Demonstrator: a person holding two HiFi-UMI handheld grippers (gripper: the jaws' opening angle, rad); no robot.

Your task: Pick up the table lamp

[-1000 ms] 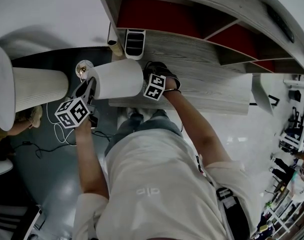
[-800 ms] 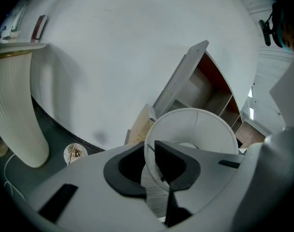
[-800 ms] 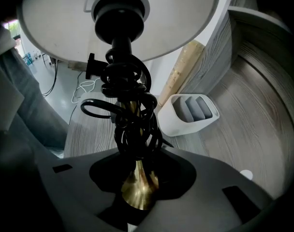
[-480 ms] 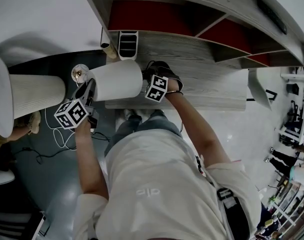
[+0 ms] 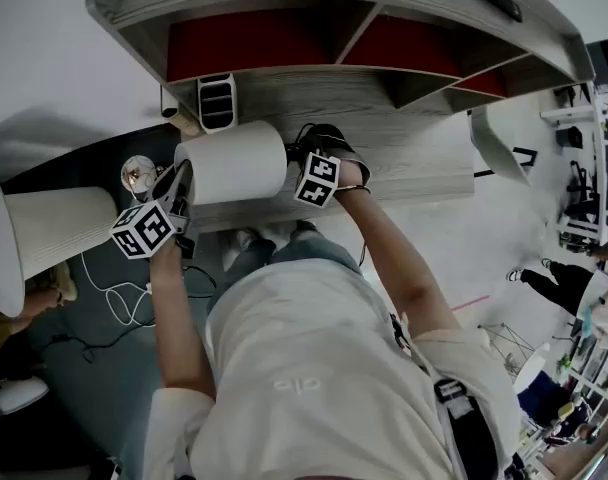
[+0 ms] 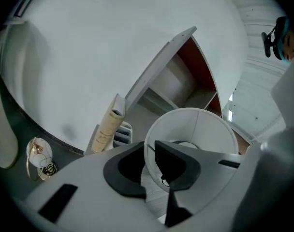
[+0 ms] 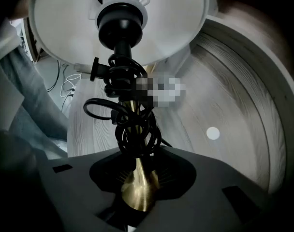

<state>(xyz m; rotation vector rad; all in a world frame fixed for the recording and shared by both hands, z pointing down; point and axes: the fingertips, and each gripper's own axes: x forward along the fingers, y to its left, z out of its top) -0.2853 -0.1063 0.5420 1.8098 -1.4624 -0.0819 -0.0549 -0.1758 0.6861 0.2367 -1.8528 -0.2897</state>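
Both holds are unchanged over the last second. The left gripper (image 6: 149, 166) is closed on the rim of the shade (image 6: 195, 129), one jaw inside and one outside. The right gripper (image 7: 137, 192) is clamped on the brass stem (image 7: 136, 178) below the coiled cord (image 7: 132, 124). The lamp (image 5: 229, 163) hangs between them at the front edge of the counter (image 5: 404, 158). Only the shelving (image 5: 284, 43) has shifted in view. Judgement: grasp secure, lamp ready to carry.

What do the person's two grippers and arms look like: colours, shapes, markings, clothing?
The left gripper and the right gripper each have a broad grey body with two black, curved jaw pads. The left cube and the right cube are white with black square markers. The person wears a light short-sleeved shirt; the forearms are bare.
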